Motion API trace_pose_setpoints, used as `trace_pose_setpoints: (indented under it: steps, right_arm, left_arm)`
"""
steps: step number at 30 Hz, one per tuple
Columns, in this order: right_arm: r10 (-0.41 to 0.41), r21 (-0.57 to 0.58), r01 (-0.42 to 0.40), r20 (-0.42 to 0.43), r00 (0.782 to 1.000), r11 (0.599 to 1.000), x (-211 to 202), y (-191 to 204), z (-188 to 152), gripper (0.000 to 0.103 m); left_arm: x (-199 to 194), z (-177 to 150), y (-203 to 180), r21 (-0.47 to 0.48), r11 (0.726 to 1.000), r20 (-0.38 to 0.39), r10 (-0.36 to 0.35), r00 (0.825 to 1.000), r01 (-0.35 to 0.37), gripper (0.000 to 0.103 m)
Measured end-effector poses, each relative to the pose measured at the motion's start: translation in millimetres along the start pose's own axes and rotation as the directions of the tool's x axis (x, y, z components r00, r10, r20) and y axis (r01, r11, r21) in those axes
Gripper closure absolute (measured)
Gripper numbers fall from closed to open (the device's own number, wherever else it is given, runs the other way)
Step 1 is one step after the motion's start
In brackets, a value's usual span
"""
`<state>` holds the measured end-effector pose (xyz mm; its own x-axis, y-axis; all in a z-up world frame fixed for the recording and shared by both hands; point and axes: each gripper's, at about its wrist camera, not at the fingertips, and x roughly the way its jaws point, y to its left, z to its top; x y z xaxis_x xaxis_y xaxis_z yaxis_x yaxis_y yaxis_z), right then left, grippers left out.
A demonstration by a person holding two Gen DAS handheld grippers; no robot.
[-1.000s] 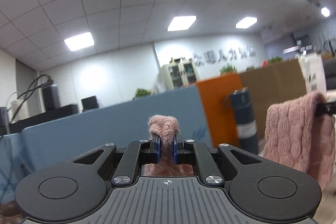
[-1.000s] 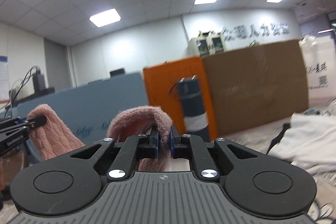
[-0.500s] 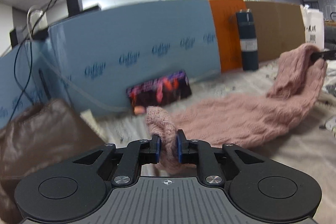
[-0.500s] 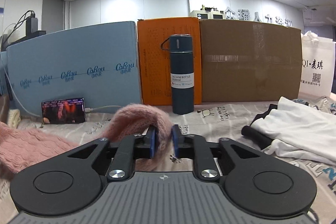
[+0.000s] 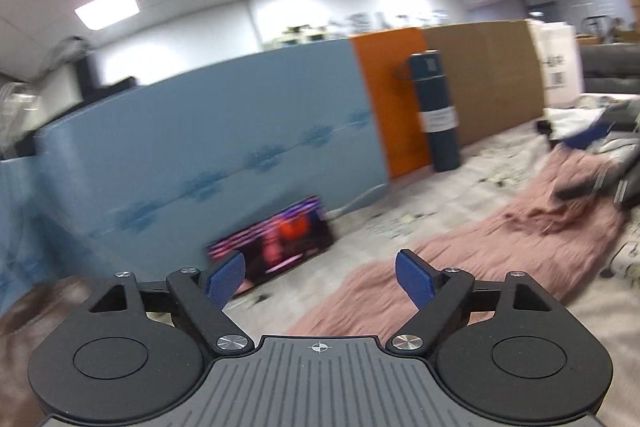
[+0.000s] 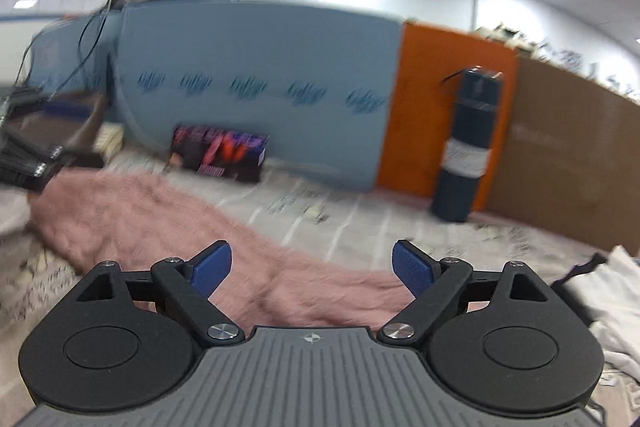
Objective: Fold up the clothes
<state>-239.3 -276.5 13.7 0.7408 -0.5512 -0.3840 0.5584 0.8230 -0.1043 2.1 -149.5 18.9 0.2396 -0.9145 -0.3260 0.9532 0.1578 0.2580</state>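
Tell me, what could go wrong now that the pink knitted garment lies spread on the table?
The left gripper and right gripper have jaws opening over the fuzzy pink knitted garment; its loose knit might snag a blue pad. A tall dark-blue flask stands upright nearby, so a wide sweep could topple it.

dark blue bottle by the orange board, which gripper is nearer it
Right. The right gripper has the bottle close ahead, to the right of its fingers. From the left gripper the bottle stands farther off, beyond the pink scarf.
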Motion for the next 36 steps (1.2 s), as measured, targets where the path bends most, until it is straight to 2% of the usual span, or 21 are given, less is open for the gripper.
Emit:
trace_pose_setpoints:
  steps: [1,4,8,11,13,14,15,16,19,21,24,27,28,29,33,35,36]
  right_arm:
    - [0.023,-0.011,-0.023,-0.027,0.999,1.0,9,4,0,0.016]
    - [-0.02,0.034,0.023,-0.088,0.996,0.999,24,-1,-5,0.016]
    - [-0.087,0.05,0.095,-0.137,0.987,0.994,32,-10,-12,0.02]
    - [-0.105,0.078,0.118,-0.152,0.983,0.99,38,-15,-18,0.037]
    - [-0.131,0.109,0.148,-0.147,0.98,0.983,37,-20,-21,0.062]
    - [-0.144,0.126,0.162,-0.143,0.979,0.979,36,-23,-22,0.068]
    - [-0.152,0.157,0.172,-0.134,0.979,0.972,33,-28,-22,0.081]
    - [-0.162,0.198,0.183,-0.118,0.98,0.963,29,-34,-23,0.087]
    - [-0.215,0.299,0.222,-0.057,0.975,0.928,14,-52,-24,0.087]
    - [-0.287,0.344,0.272,-0.006,0.958,0.899,1,-62,-23,0.088]
    - [-0.403,0.43,0.35,0.034,0.915,0.832,-19,-81,-27,0.087]
    - [-0.524,0.501,0.443,0.025,0.851,0.744,-34,-99,-36,0.087]
    - [-0.547,0.536,0.456,0.014,0.837,0.711,-38,-107,-41,0.086]
    - [-0.555,0.572,0.458,-0.007,0.832,0.68,-41,-116,-45,0.085]
    - [-0.579,0.698,0.465,-0.088,0.811,0.544,-54,-145,-63,0.074]
    - [-0.604,0.726,0.479,-0.11,0.789,0.493,-59,-150,-68,0.063]
    - [-0.621,0.731,0.489,-0.114,0.775,0.476,-60,-150,-69,0.052]
  left_arm:
    - [10,3,1,-0.015,0.999,-0.013,-0.038,0.999,0.038,0.017]
    - [40,2,6,-0.094,0.986,-0.074,-0.143,0.987,0.136,0.017]
    - [62,-10,5,-0.187,0.961,-0.111,-0.226,0.968,0.204,0.017]
    - [67,-21,4,-0.213,0.955,-0.12,-0.234,0.965,0.205,0.017]
    - [67,-25,5,-0.233,0.949,-0.114,-0.242,0.964,0.211,0.018]
    - [68,-26,5,-0.238,0.947,-0.113,-0.246,0.963,0.214,0.018]
    - [68,-27,5,-0.24,0.946,-0.113,-0.249,0.962,0.217,0.019]
    - [68,-27,4,-0.24,0.945,-0.109,-0.252,0.962,0.22,0.019]
    - [65,-27,6,-0.241,0.941,-0.085,-0.263,0.961,0.236,0.02]
    - [64,-26,5,-0.237,0.942,-0.08,-0.263,0.961,0.238,0.02]
    - [63,-26,4,-0.229,0.943,-0.075,-0.263,0.962,0.241,0.024]
    - [61,-25,2,-0.221,0.944,-0.072,-0.267,0.961,0.246,0.028]
    - [61,-25,2,-0.22,0.943,-0.071,-0.269,0.96,0.249,0.034]
    - [60,-25,2,-0.218,0.943,-0.069,-0.272,0.96,0.251,0.036]
    - [55,-26,0,-0.193,0.946,-0.059,-0.275,0.96,0.26,0.049]
    - [49,-25,-2,-0.177,0.951,-0.047,-0.266,0.963,0.254,0.062]
    - [47,-25,-2,-0.169,0.954,-0.038,-0.259,0.965,0.25,0.071]
